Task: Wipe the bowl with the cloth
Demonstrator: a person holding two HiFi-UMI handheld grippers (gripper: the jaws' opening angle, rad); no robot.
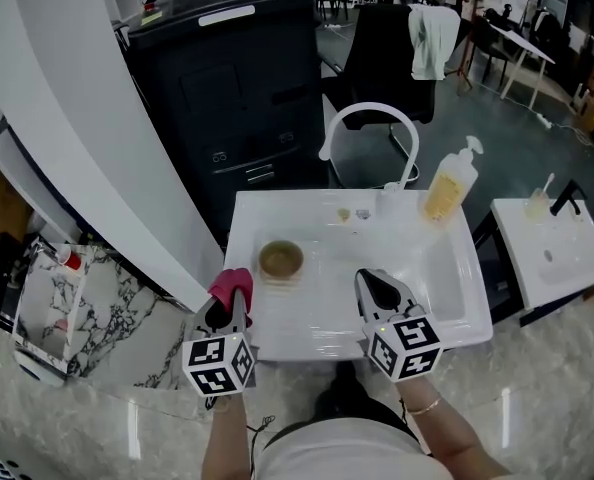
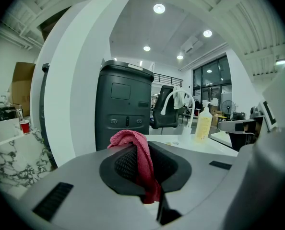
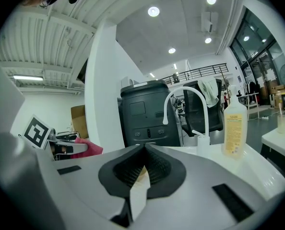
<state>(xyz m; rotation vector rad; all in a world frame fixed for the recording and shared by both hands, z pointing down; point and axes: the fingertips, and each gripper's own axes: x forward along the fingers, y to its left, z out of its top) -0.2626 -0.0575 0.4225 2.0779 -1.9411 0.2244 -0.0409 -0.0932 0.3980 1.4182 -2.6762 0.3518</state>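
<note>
A small brown bowl (image 1: 280, 260) stands in the white sink basin (image 1: 437, 268), towards its left side. My left gripper (image 1: 233, 294) hovers at the sink's front left corner, shut on a red cloth (image 1: 230, 285). In the left gripper view the cloth (image 2: 134, 143) bunches above the jaws and hangs down between them. My right gripper (image 1: 378, 284) is over the front middle of the basin, to the right of the bowl, its jaws shut with nothing held (image 3: 143, 150). The right gripper view also catches the cloth (image 3: 87, 148) at its left.
A white arched faucet (image 1: 373, 116) rises at the sink's back edge, with a yellow soap bottle (image 1: 448, 190) to its right. A dark bin (image 1: 227, 88) stands behind the sink. A second small sink (image 1: 552, 248) lies to the right, and a marbled surface (image 1: 97, 308) to the left.
</note>
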